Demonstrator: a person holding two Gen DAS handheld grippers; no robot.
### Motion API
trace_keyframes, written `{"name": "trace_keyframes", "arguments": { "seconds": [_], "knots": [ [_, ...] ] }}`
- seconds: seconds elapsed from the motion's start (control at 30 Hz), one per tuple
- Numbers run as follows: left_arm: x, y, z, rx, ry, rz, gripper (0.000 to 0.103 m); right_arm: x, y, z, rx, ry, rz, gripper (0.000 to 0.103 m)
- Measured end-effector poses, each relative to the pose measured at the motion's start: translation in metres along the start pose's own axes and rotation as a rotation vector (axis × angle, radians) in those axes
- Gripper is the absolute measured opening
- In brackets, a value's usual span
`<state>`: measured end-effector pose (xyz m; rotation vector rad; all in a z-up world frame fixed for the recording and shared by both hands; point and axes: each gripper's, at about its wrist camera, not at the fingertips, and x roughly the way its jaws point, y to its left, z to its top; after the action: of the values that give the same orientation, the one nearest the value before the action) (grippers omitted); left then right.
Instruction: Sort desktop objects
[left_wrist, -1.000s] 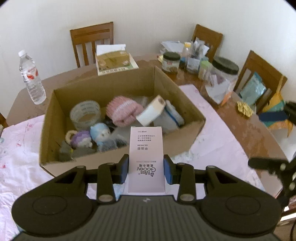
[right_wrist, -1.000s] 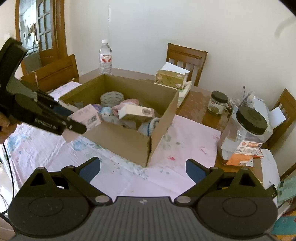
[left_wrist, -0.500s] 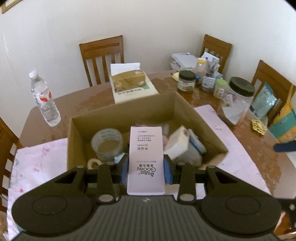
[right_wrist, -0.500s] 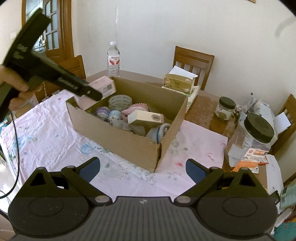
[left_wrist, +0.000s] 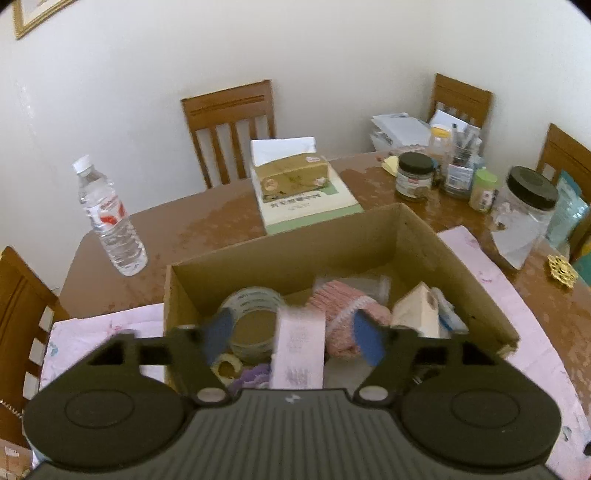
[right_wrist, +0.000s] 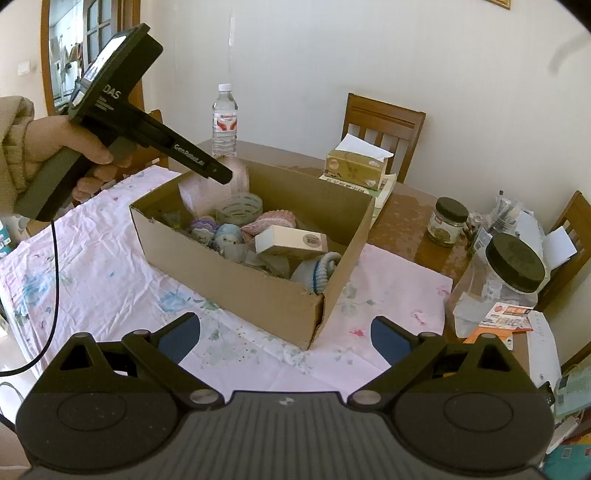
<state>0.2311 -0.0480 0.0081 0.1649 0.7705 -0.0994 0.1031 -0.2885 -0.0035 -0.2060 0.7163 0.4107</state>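
1. Two tools are in play. Nearest the viewer, the right tool (right_wrist: 284, 336) hangs with jaws spread wide and nothing between them, over the pink cloth (right_wrist: 110, 273) at the worktop's near edge.
2. The left tool (left_wrist: 291, 332) is poised above the cardboard box (right_wrist: 258, 295); its jaws have just been opening, and the pink carton (left_wrist: 300, 347) sits blurred between the pads, no longer pressed, apparently dropping.
3. The step in hand is the release: the carton goes into the box's left end, by the tape roll (left_wrist: 253, 314).
4. Next, judged from here, the left tool should lift clear of the box, then pick a remaining item.
5. Farther off, toward the worktop's back edge, stand a water bottle (left_wrist: 110, 221) and tissue box (left_wrist: 291, 177).
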Motion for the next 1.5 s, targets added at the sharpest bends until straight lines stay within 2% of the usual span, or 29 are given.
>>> {"name": "trace_keyframes", "arguments": {
  "seconds": [0.1, 0.17, 0.33, 0.53, 0.8, 1.17, 1.33, 1.5],
  "knots": [
    [0.001, 0.001, -0.001, -0.008, 0.01, -0.01, 0.078, 0.0, 0.0, 0.0, -0.005, 0.006, -0.008, 0.101],
    [0.0, 0.0, -0.002, -0.005, 0.01, -0.005, 0.084, 0.0, -0.001, -0.001, -0.002, 0.01, -0.01, 0.101],
    [-0.01, -0.003, -0.005, -0.017, -0.005, -0.009, 0.089, 0.001, -0.002, -0.001, -0.004, 0.011, -0.008, 0.101],
    [-0.03, -0.007, -0.011, -0.027, -0.005, -0.033, 0.091, 0.004, -0.002, 0.004, 0.01, 0.027, -0.007, 0.103],
    [-0.061, -0.002, -0.032, -0.013, -0.038, -0.024, 0.094, 0.015, 0.011, 0.021, 0.135, 0.048, -0.027, 0.103],
    [-0.09, 0.017, -0.055, -0.104, -0.028, 0.029, 0.098, 0.028, 0.029, 0.047, 0.37, 0.074, -0.088, 0.103],
    [-0.106, 0.021, -0.061, -0.112, -0.058, 0.087, 0.099, 0.031, 0.038, 0.055, 0.391, 0.083, -0.1, 0.103],
    [-0.114, 0.028, -0.063, -0.141, -0.034, 0.082, 0.099, 0.036, 0.049, 0.06, 0.393, 0.095, -0.096, 0.103]
  ]
}}
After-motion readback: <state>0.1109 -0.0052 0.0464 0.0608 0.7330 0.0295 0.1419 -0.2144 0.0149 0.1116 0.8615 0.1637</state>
